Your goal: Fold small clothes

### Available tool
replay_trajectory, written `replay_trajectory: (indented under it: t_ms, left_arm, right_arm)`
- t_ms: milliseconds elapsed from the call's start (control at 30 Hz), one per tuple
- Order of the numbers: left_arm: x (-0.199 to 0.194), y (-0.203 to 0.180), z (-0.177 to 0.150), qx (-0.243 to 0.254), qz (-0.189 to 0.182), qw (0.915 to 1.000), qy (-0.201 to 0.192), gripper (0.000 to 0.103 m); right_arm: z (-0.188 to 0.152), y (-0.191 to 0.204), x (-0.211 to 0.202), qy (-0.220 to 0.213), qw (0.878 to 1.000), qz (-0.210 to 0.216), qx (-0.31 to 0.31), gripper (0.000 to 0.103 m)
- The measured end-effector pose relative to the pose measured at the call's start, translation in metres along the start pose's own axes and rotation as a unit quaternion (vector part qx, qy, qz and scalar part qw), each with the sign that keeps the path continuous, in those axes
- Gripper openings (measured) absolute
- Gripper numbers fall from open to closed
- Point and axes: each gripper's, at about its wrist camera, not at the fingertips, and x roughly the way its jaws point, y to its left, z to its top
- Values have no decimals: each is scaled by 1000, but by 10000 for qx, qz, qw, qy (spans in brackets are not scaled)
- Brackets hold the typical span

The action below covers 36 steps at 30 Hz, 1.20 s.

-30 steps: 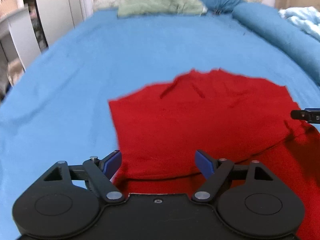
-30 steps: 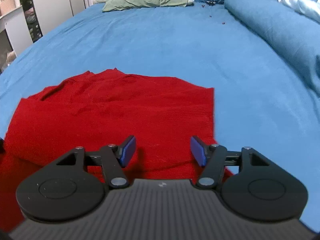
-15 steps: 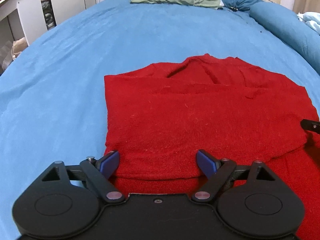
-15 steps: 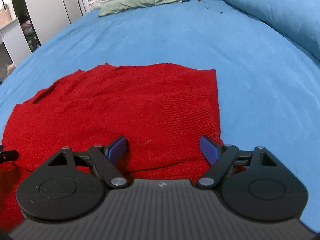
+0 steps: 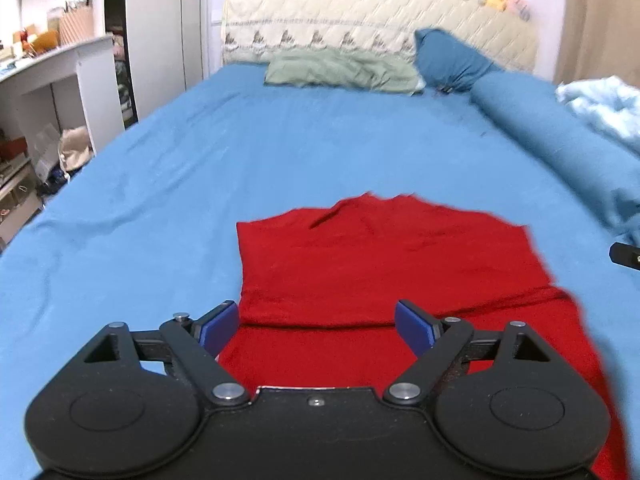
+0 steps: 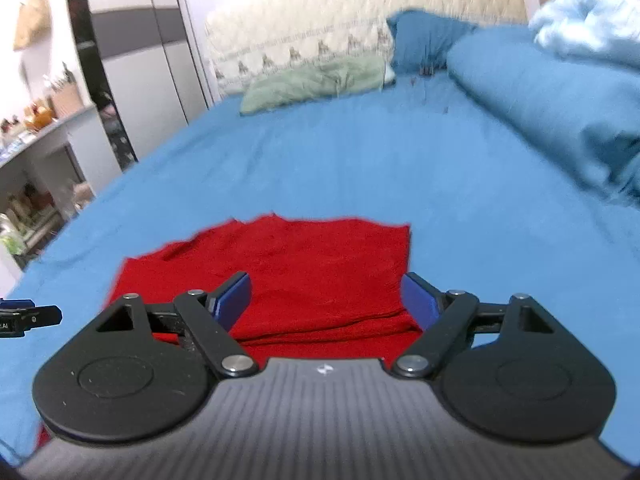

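Note:
A red knit garment [image 5: 384, 264] lies on the blue bed sheet [image 5: 200, 184], its near part folded up over the rest, with the fold edge just ahead of both grippers. It also shows in the right wrist view [image 6: 320, 268]. My left gripper [image 5: 318, 326] is open and empty above the garment's near left part. My right gripper [image 6: 326, 298] is open and empty above its near right part. The tip of the right gripper shows at the right edge of the left wrist view [image 5: 626, 256]; the left gripper's tip shows in the right wrist view [image 6: 28, 316].
A green pillow [image 5: 340, 72] and a blue pillow [image 5: 448, 60] lie at the headboard. A rolled blue duvet [image 5: 560, 140] and a pale blue blanket [image 5: 604, 108] run along the right. A white desk [image 5: 60, 80] and a wardrobe stand left of the bed.
Both grippers have lifted and tilted up from the garment, so more of the bed and headboard shows. The garment stays folded on the sheet. Both stay open.

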Motion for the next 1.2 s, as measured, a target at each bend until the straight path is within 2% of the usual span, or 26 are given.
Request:
replay_trajectory:
  t_ms: [100, 233, 367, 467, 567, 667, 833, 1000, 1100, 1200]
  left_arm:
    - [-68, -2, -3, -88, -90, 9997, -198, 101]
    - [-143, 1, -21, -117, -210, 9990, -389, 103]
    - [-174, 13, -50, -308, -290, 9988, -229, 103]
    - [-181, 21, -79, -471, -290, 9985, -58, 103]
    - [-175, 27, -105, -584, -269, 9978, 161, 103]
    - [-165, 28, -130, -613, -153, 9975, 328, 101]
    - [-132, 36, -165, -801, -83, 9937, 784, 91]
    - [-100, 35, -191, -761, -58, 9893, 1245, 71]
    - [-88, 36, -201, -786, 9, 9864, 1441, 66]
    - [-84, 40, -208, -842, 69, 9847, 1523, 65]
  right_arm:
    - [12, 5, -75, -136, 9999, 54, -57, 103]
    - [15, 8, -165, -259, 9993, 102, -236, 103]
    - [-4, 5, -227, -157, 9988, 13, -458, 103]
    - [-32, 0, -248, 90, 9989, -6, -471, 103]
    - [-68, -2, -252, 400, 9974, -226, -564, 103]
    - [-103, -9, -239, 775, 9958, -313, -377, 103]
    - [-152, -17, -212, 1155, 9926, -383, -44, 103]
    - [-181, -16, -189, 1367, 9893, -513, 8, 103]
    - [-190, -16, -180, 1451, 9878, -562, 71, 100]
    - [-197, -14, -170, 1546, 9858, -648, 84, 96]
